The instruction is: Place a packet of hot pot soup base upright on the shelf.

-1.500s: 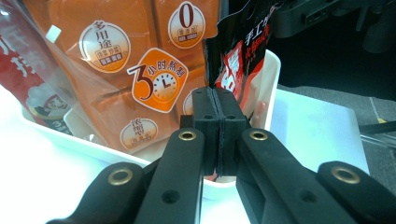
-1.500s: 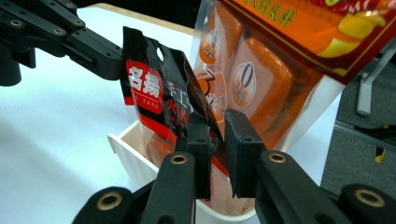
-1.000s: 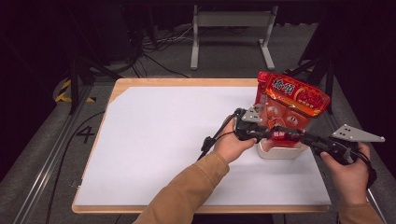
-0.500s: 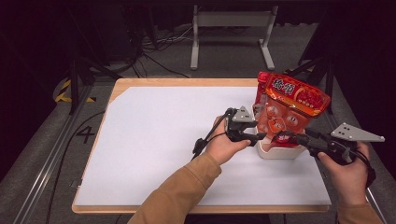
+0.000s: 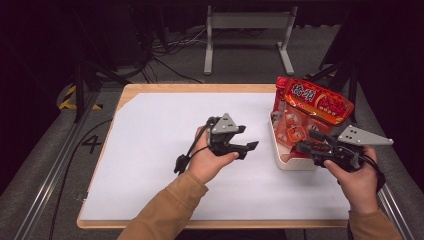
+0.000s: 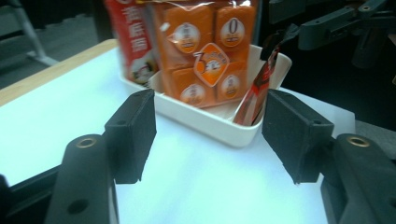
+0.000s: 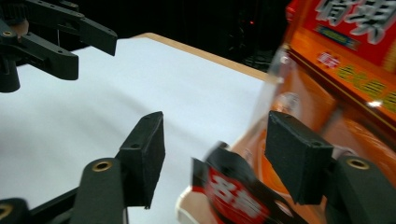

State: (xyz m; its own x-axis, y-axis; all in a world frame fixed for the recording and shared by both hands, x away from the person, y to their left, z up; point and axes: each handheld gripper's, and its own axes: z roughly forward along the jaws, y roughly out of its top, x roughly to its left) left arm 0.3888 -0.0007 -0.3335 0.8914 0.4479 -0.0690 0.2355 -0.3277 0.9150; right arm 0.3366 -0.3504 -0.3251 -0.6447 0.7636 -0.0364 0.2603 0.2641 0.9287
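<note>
So you've got a white tray [image 5: 280, 162] sitting near the right edge of the white sheet [image 5: 150, 150] on the table [image 5: 195, 88], and there's a big snack bag [image 5: 305, 115] standing upright in it, way taller than the tray. The bag is red across the top with printed lettering, clear lower down, and you can see small orange packets [image 6: 212, 56] stacked inside. A smaller dark red packet [image 6: 254, 93] leans in the tray's corner too. Your left gripper [image 5: 250, 146] is out over the bare sheet, clear of the tray, jaws wide with nothing in them; they've just been opening. Your right gripper [image 5: 306, 141] sits right at the tray by the bag, jaws also just opened wide, pads not pressing on anything.
</note>
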